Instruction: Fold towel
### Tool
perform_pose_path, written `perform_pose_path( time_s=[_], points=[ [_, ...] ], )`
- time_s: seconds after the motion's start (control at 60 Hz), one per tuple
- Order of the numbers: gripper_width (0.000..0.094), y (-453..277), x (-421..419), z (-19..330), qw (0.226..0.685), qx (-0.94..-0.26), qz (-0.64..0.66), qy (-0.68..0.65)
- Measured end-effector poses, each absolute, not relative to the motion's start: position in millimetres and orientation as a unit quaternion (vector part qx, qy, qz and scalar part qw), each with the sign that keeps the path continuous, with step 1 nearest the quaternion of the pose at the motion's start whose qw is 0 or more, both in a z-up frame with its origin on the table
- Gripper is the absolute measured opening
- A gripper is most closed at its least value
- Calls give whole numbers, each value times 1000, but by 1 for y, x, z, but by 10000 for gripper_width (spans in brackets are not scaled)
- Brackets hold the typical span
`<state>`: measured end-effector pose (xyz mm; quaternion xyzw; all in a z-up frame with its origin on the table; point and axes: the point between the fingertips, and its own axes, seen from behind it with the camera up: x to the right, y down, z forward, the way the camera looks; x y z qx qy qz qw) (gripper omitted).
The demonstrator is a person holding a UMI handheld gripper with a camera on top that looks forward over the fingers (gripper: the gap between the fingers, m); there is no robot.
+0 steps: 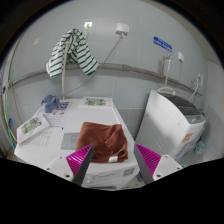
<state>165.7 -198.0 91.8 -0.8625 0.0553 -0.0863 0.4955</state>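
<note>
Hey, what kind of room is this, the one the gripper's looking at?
Probably a laundry room. A top-loading washing machine stands beside a white counter with a rust-brown towel on it, and a striped garment hangs on the wall. The gripper hovers open just before the towel.

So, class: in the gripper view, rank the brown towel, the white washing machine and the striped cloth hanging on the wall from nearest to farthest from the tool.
1. The brown towel: nearest, lying on the white table just ahead of the open tool, between its fingers.
2. The white washing machine: farther, off to the right of the table.
3. The striped cloth: farthest, hanging high on the back wall, up to the left.
</note>
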Motion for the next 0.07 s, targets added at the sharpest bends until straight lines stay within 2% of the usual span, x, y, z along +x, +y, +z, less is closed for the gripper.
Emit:
perform_pose_path(
  time_s=[0.067],
  points=[
    [846,-222,148,96,494,-865,-71,59]
  ],
)
